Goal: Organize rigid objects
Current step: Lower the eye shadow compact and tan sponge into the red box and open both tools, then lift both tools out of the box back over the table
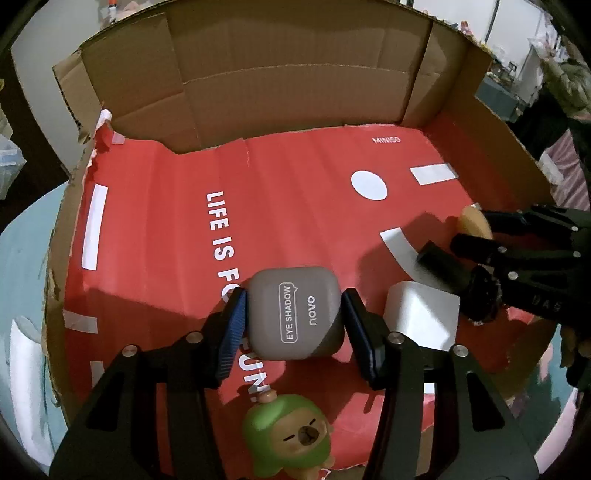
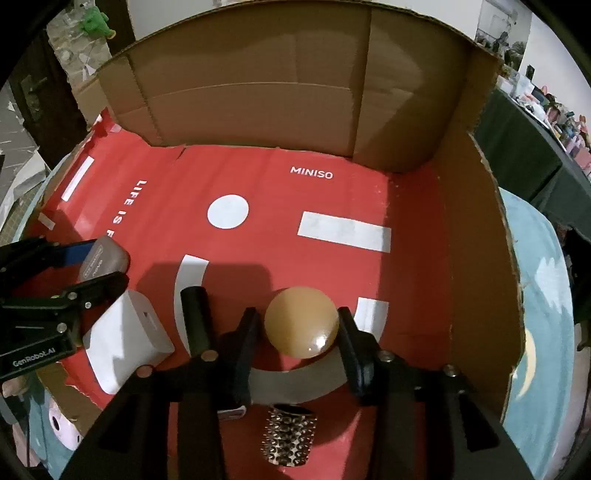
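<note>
Two tools work in the red-lined box [image 2: 476,236]. Left tool [image 1: 293,319] clamps the compact [image 1: 293,314] by its side edges near the front edge; it looks stiff, light, slick. Right tool [image 2: 301,328] pinches the ball [image 2: 301,321] at its widest, smooth and prone to slip.

Dim rm: white wall [image 2: 207,9], teal floor cloth [image 2: 543,295], cluttered dark-green table [image 2: 517,147] at right.

Eye shadow case [image 1: 295,314] mid-box [image 1: 295,74]; white block [image 1: 421,314] just right of it, black cylinder [image 2: 197,317] next, ball [image 2: 301,321] rightmost; figurine [image 1: 291,439] at near edge.
</note>
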